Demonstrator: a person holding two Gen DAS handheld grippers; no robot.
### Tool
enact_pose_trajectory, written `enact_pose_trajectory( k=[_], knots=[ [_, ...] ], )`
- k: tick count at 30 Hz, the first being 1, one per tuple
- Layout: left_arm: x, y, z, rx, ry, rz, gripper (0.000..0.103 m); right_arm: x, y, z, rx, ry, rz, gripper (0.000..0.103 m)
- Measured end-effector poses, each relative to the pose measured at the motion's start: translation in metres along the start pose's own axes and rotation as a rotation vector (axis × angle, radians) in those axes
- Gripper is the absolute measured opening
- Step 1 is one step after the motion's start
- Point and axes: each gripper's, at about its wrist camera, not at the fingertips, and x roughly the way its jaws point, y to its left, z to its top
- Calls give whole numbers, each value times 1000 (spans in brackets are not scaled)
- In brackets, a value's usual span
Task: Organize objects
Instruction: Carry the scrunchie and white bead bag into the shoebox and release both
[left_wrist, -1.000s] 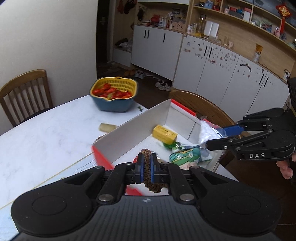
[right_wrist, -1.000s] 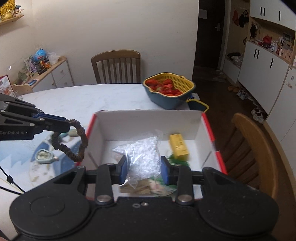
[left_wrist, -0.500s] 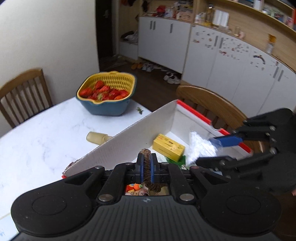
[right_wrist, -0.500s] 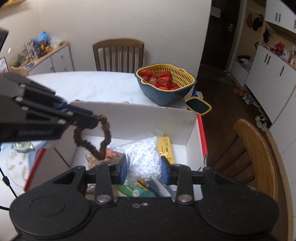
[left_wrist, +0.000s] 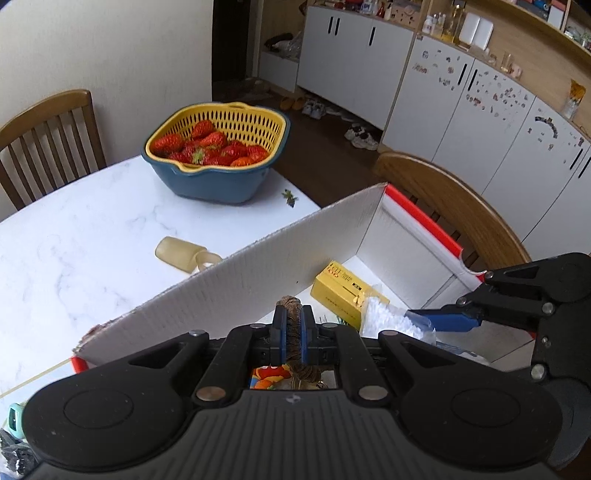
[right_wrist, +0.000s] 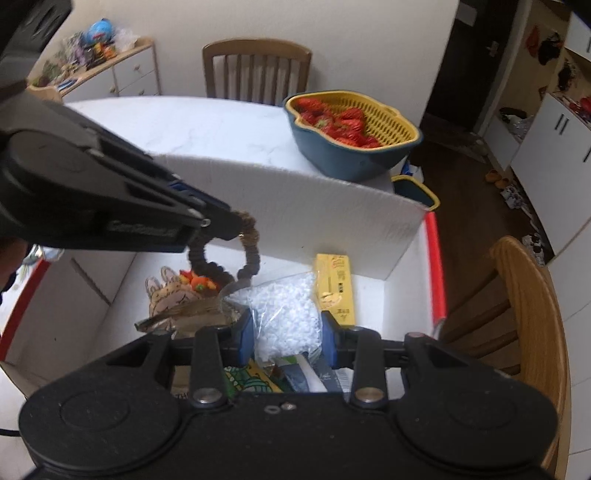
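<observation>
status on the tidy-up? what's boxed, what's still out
Boxed: a yellow packet and snack wrappers lie in the white cardboard box. In hand: the left hand-held gripper is shut on a brown beaded loop, and the right hand-held gripper on a bag of white pellets, both over the box. Left: releasing both; a beige bottle lies on the table beside the box.

The cardboard box (right_wrist: 280, 206) is looking matt and ribbed. The marble table (left_wrist: 74, 236) is shining smooth. The plastic bag (right_wrist: 284, 314) is looking glossy and crinkly.
</observation>
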Motion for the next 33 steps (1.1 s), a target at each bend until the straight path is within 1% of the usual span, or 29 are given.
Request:
enact_pose_trajectory(
  k=[4, 8, 10, 14, 18, 24, 27, 29, 33],
  knots=[
    [9, 1, -1, -5, 25, 9, 7, 7, 3, -3, -26, 22, 8, 34],
    [18, 0, -4, 9, 56, 22, 7, 12, 4, -2, -24, 41, 26, 34],
    [24, -2, -6, 20, 83, 37, 7, 14, 7, -1, -30, 46, 36, 35],
    [35, -3, -11, 29, 145, 68, 7, 18, 9, -2, -33, 49, 31, 35],
    [43, -1, -16, 20, 190, 82, 7, 18, 9, -1, -20, 45, 24, 37],
    [50, 3, -18, -5, 234, 113, 7, 22, 12, -3, -18, 45, 10, 40],
    [50, 5, -18, -19, 246, 117, 8, 22, 12, -4, -15, 42, 12, 44],
    [47, 6, -19, -23, 244, 117, 10, 20, 10, -3, -5, 38, 22, 51],
    [42, 4, -20, -16, 237, 110, 11, 12, 11, -3, -6, 22, 22, 56]
  ],
)
